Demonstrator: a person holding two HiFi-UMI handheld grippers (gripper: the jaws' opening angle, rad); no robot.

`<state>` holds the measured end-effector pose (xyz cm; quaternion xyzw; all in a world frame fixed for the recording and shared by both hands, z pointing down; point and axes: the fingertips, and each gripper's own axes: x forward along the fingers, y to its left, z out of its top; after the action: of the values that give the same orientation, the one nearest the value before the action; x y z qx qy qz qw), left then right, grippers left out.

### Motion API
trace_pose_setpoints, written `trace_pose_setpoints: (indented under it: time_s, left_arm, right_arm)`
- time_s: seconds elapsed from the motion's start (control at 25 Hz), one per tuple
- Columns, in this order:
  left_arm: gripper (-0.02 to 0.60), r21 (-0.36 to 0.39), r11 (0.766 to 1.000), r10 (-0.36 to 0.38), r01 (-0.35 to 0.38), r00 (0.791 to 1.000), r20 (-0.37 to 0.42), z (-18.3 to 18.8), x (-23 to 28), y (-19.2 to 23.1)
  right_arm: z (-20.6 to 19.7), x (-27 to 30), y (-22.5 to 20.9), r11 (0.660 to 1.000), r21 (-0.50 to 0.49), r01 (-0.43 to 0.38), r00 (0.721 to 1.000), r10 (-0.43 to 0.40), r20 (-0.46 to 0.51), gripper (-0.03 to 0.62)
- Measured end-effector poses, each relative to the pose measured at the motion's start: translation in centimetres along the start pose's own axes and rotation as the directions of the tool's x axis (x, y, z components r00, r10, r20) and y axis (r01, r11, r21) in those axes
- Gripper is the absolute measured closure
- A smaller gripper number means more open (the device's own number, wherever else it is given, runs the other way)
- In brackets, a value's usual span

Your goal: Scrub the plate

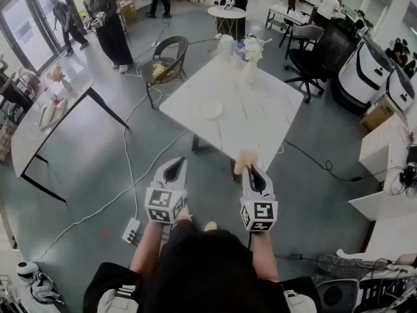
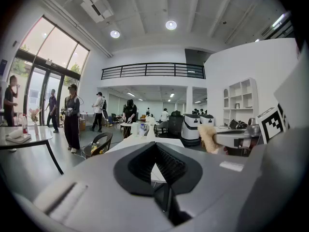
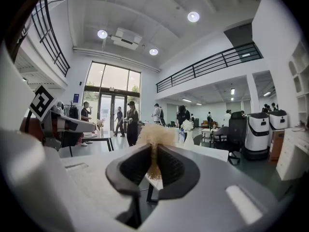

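A: Where is the plate (image 1: 210, 109)?
B: On the table (image 1: 264, 122), well ahead of the left gripper (image 1: 173, 169) and right gripper (image 1: 250, 170), untouched.
A: Gripper states?
B: Right: clamped on a tan scrubbing pad (image 1: 245, 160), probably a sponge, held ready to scrub. Left: jaws together, empty, free to steady the plate.

Reading no words, brands or numbers anywhere. Finding only black-and-white square markers, sitting on the cubes of the left gripper (image 1: 176, 163) and the right gripper (image 1: 250, 169), and showing as blocky patterns rather than letters or digits. Noticing a small blue sign (image 3: 76, 98) hanging beside the glass doors (image 3: 107, 111), perhaps carrying print, but coming out far too small and blurred for any reading. Catching nothing legible on the table (image 1: 260, 119), the white machines (image 1: 373, 67) or the walls.
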<state>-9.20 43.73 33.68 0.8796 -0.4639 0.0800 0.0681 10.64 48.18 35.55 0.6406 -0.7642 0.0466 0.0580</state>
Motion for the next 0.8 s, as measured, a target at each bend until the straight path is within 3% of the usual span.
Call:
trace_pose_setpoints:
  time_s: [0.8]
  left_arm:
    - [0.575, -0.005, 1.0, 0.017, -0.017, 1.0, -0.018, -0.6, 0.3, 0.2]
  right_arm:
    - [-0.4, 0.9, 0.1, 0.999, 0.023, -0.03, 0.999, 0.031, -0.024, 0.553]
